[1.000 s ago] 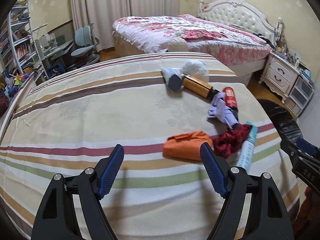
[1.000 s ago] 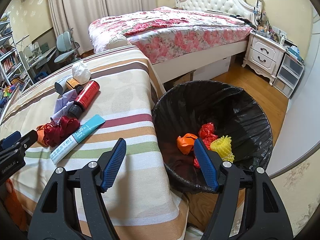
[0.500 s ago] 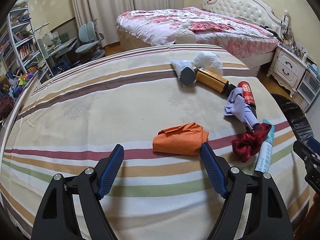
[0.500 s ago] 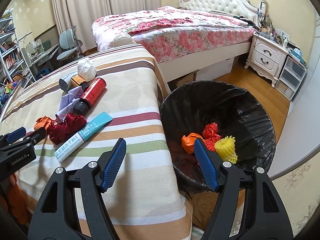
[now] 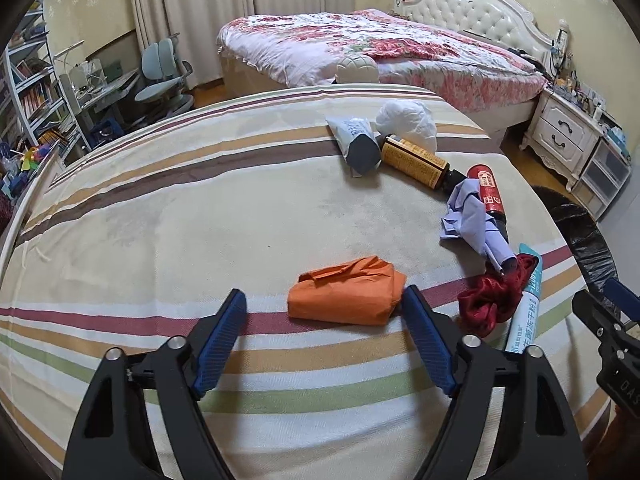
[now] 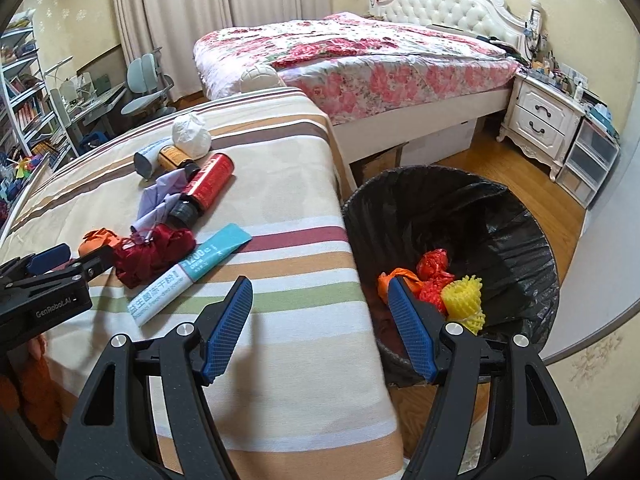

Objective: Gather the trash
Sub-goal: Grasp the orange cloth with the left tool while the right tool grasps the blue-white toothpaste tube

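On the striped cloth-covered counter (image 5: 168,216), the step in hand looks like the pickup of the flat folded orange paper wrapper (image 5: 344,296), which lies near the counter's front edge, towards its right side. The left tongs (image 5: 322,312) point down at it, their blue-padded jaws moderately wide; they have just been closing a little, yet nothing sits between the pads, and the wrapper lies just beyond the tips, closer to the right pad. To do this well, I judge the tongs should shift slightly right so the wrapper is centred, then come down until both pads straddle its short sides, and close on the raised crease rather than pressing flat, since thin paper may slide or the cloth may bunch into the grip. Just right of the wrapper lies a crumpled dark red fabric bundle (image 5: 492,300), touching a long white-and-teal tube (image 5: 526,312); keeping the right pad clear of these avoids dragging two things at once. Farther towards the right edge rest a lilac crumpled paper (image 5: 472,220) and a red cylindrical bottle (image 5: 488,196). The right tongs (image 6: 320,324) hang open and empty over the counter's right edge, beside the black-lined round trash bin (image 6: 512,232), which stands on the floor against that edge and already holds orange, red and yellow scraps; the carry there should be short.
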A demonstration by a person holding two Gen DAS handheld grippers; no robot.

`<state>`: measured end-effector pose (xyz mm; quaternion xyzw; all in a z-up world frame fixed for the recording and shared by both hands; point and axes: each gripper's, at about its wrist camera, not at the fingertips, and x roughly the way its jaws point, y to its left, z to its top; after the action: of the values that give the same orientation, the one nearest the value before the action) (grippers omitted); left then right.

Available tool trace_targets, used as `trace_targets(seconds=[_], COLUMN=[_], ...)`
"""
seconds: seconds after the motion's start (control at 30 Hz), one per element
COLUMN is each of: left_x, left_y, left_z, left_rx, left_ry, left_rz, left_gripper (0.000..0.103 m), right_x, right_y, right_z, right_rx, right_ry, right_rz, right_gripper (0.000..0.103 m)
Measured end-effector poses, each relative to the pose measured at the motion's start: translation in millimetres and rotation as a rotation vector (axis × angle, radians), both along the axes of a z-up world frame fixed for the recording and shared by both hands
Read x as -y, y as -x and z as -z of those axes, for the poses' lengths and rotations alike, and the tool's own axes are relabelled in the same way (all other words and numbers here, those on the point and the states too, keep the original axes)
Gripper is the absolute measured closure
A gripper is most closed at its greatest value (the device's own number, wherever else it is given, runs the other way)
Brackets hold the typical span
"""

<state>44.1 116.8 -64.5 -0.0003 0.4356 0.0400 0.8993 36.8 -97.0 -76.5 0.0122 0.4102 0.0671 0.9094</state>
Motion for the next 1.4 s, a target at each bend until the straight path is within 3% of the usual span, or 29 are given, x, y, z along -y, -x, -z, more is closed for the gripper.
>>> trace_targets(seconds=[0.13,0.47,0.6,0.93,1.1,1.2,1.27,1.4], left_x=[-2,-10,-17,-38,-34,-34,-34,-34], left_y=[3,10,8,9,11,12,12,12], left_z=[1,-2,-3,-2,-3,-4,-4,-4], left_rx=[0.001,0.045,0.046,0.040,0.052,0.058,0.059,0.059], left_ry=[-0.009,-0.069,-0.059,-0.001,-0.017,-0.024,-0.023,-0.024], left_rz=[0.019,0.018,0.005,-0.023,-0.011,-0.006,-0.008,-0.008], left_gripper=[0.047,0.047,0.047,0.047,0.047,0.047,0.047,0.047], right_x=[-12,-51,-63,-41,-44,-50,-52,-55], right_y=[1,-1,-5,3,-3,-5,-6,-3], right_z=[-2,-9,-5,3,3,3,2,1], right_rx=[-0.004,-0.014,-0.031,-0.061,-0.056,-0.048,-0.049,-0.045], right_ry=[-0.011,-0.042,0.010,0.075,0.082,0.082,0.068,0.070], right_rz=[-0.031,-0.096,-0.102,-0.047,-0.055,-0.082,-0.102,-0.119], right_gripper=[0.034,0.030,0.029,0.030,0.031,0.044,0.059,0.073])
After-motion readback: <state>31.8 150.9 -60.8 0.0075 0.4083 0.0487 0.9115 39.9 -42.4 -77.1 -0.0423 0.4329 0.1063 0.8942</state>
